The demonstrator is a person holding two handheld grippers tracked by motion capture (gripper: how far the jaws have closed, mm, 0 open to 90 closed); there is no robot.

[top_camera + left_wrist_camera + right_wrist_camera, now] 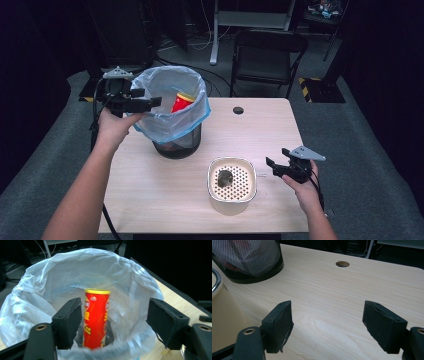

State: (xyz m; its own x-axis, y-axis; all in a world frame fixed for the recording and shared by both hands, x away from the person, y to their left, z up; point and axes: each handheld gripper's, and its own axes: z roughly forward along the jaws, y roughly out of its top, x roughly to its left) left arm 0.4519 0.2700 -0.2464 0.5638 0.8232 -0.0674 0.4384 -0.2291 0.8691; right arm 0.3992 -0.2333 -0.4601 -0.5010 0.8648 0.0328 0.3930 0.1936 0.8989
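Observation:
A black mesh bin (pixel 176 144) lined with a pale blue-white bag (pixel 172 82) stands at the table's back left. A red chip can with a yellow rim (pixel 182 102) stands upright inside it. My left gripper (pixel 155 102) hovers at the bin's left rim, jaws apart. In the left gripper view the can (pixel 96 320) rises beyond the open left gripper (pixel 113 322), inside the bag (pixel 62 277), untouched by the pads. My right gripper (pixel 270 167) rests low at the front right, open and empty; the right gripper view shows bare wood between the jaws of the right gripper (pixel 327 315).
A cream round container with a perforated insert (pixel 232 161) sits at the front centre, a dark lump (pixel 225 177) lying on the insert. The table (pixel 260 130) has a cable hole (pixel 238 110). A black folding chair (pixel 267 52) stands behind the table.

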